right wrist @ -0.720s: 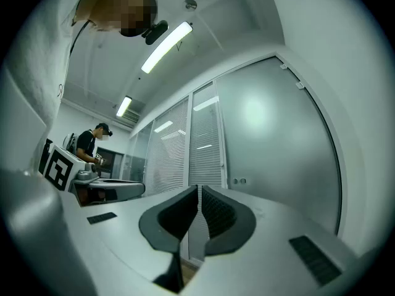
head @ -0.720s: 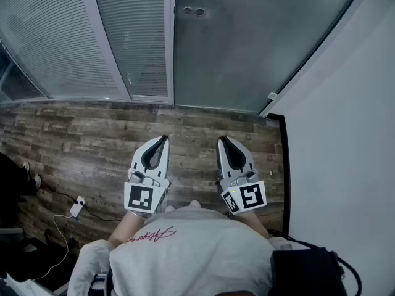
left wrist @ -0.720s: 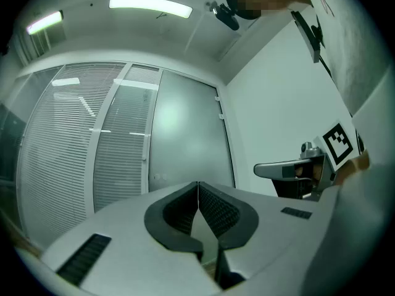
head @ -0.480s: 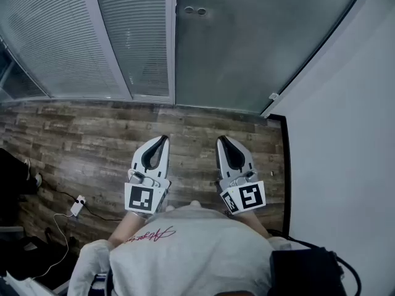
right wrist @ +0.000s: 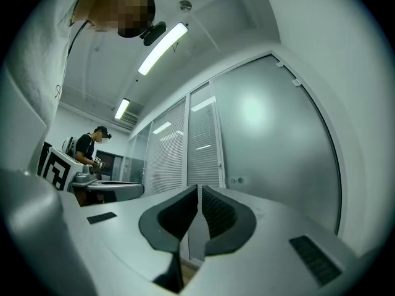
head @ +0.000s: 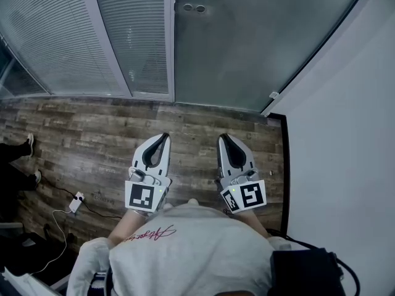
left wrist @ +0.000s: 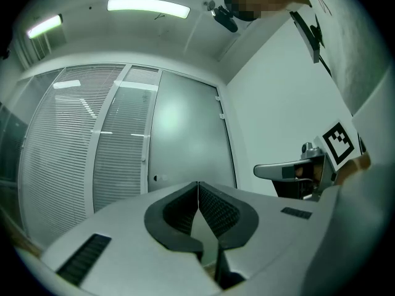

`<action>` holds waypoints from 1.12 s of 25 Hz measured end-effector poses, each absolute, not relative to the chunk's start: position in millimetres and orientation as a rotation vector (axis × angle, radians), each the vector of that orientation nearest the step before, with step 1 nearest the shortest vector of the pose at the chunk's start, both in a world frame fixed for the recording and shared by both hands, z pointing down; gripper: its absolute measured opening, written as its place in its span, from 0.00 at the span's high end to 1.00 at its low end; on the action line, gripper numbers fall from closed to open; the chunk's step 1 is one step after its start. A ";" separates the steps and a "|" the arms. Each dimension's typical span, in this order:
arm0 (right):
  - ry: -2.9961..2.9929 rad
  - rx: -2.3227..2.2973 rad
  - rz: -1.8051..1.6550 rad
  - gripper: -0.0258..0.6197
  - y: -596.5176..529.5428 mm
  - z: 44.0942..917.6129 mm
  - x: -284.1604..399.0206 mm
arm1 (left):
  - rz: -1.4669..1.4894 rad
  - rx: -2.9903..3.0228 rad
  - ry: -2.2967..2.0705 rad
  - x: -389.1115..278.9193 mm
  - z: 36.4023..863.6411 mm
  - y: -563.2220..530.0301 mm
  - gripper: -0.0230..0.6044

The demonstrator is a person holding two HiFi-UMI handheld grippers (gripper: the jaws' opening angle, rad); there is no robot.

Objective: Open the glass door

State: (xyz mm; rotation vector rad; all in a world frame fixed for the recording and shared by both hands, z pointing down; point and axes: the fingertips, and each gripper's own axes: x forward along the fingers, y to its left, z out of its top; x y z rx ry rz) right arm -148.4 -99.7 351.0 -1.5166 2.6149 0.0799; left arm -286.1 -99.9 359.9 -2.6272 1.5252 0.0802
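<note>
The glass door [head: 247, 48] is at 12 o'clock, shut and well apart from me. Nothing much has changed. I stand on the same spot of the wood floor [head: 92, 134]. My left claw [head: 164, 139] and right claw [head: 221, 140] stay clenched on nothing. I think the opening has not begun.

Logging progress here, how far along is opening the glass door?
Nothing done: the glass door looks shut. In hand: nothing; the left gripper and right gripper are both shut, empty, short of it over the wood floor. Left: approach and open it.
</note>
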 end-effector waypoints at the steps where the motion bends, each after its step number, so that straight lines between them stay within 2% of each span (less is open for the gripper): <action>1: 2.608 -1.517 0.073 0.91 -100.5 350.7 -144.4 | 0.082 -2.627 1.527 -283.0 359.4 -100.3 0.94; 17: 2.697 -1.450 0.008 0.91 -125.7 375.8 -110.7 | 0.069 -2.566 1.665 -257.5 368.7 -118.8 0.94; 28: 2.684 -1.498 0.029 0.91 -195.7 378.9 -115.1 | 0.069 -2.597 1.613 -261.1 366.5 -199.7 0.94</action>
